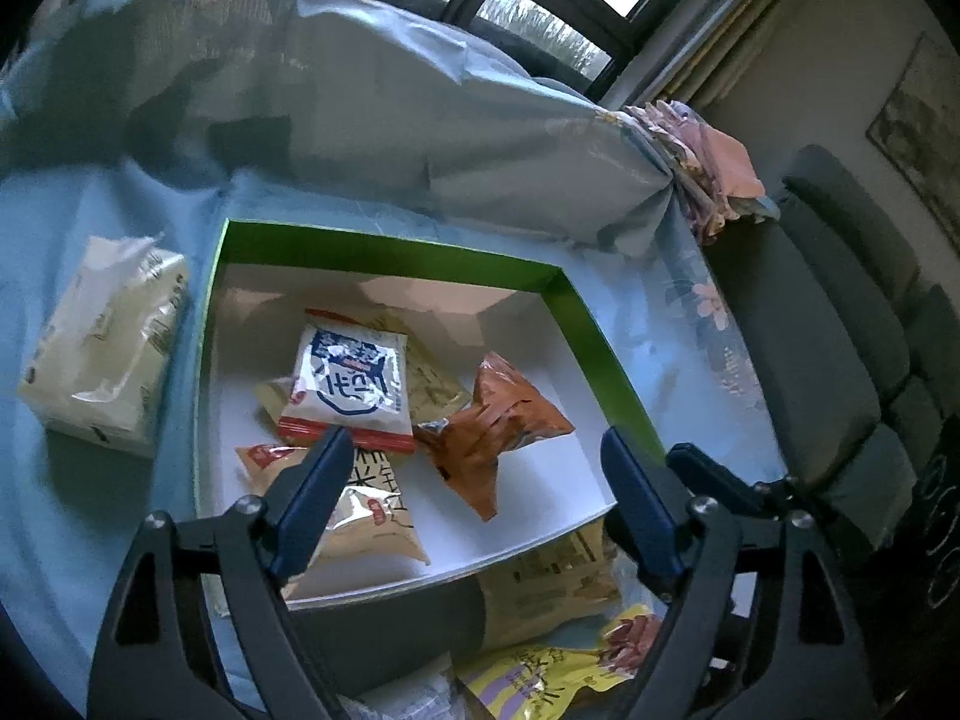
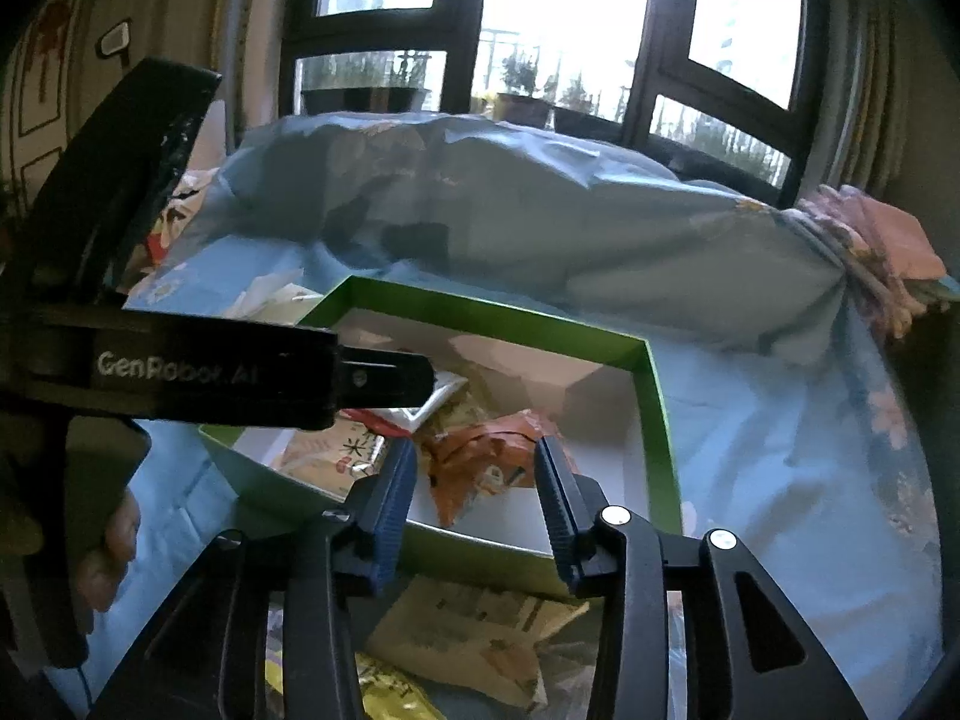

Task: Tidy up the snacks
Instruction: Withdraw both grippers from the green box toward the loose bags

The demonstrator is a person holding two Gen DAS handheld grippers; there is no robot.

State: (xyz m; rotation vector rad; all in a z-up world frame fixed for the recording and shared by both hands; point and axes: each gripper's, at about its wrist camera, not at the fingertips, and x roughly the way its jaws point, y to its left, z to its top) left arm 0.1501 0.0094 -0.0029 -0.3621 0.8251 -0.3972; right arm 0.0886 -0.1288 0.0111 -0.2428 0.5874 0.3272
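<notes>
A green-rimmed white box [image 1: 585, 324] lies on the blue cloth and holds several snack packets. Among them are a blue-and-white packet [image 1: 351, 387], an orange packet [image 1: 498, 432] and a beige packet [image 1: 366, 516]. My left gripper [image 1: 474, 444] hangs open above the box's near half with nothing between its pads. In the right wrist view, my right gripper [image 2: 474, 456] stands open over the box's near wall [image 2: 480, 552]. The orange packet [image 2: 480, 456] shows in the gap, lying in the box, untouched. Loose beige [image 2: 468, 630] and yellow [image 2: 390, 690] packets lie in front of the box.
A pale tissue pack [image 1: 108, 348] sits left of the box. A bundled blue quilt [image 1: 420, 120] rises behind it. A grey sofa [image 1: 840, 330] stands to the right. The left gripper's black housing [image 2: 210, 372] crosses the right wrist view, with a hand [image 2: 114, 552] below it.
</notes>
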